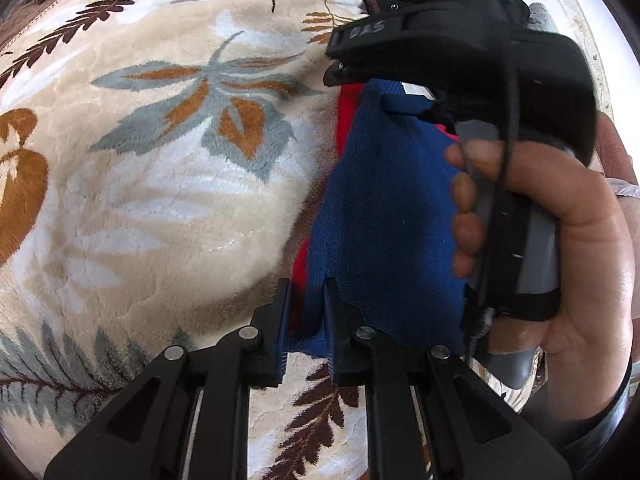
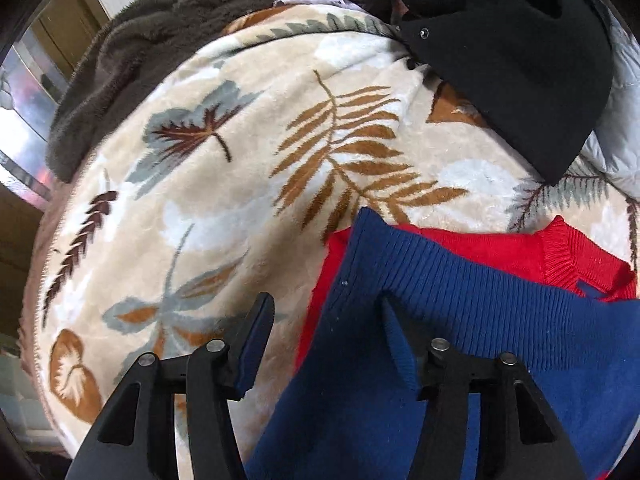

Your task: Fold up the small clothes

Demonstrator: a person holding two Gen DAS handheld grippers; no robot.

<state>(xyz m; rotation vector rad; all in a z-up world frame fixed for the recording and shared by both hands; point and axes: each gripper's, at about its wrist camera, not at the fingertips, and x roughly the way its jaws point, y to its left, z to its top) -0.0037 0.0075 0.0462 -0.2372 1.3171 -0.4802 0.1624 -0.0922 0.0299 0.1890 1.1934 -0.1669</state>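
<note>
A small blue and red knitted sweater point(image 1: 380, 216) lies on a beige blanket with a leaf pattern point(image 1: 160, 168). My left gripper point(image 1: 307, 312) is shut on the sweater's blue edge and holds it. In the left wrist view my right gripper's fingers point(image 1: 348, 60) stand past the sweater's far end, held by a hand point(image 1: 560, 232). In the right wrist view my right gripper point(image 2: 324, 332) is open; the blue ribbed part of the sweater point(image 2: 460, 292) drapes over its right finger, with the red part point(image 2: 500, 248) behind.
A black garment point(image 2: 520, 60) lies at the blanket's point(image 2: 240, 184) far right. A dark brown fleece point(image 2: 132, 64) lies along the far left edge. A pale quilted cover point(image 2: 624, 132) shows at the right.
</note>
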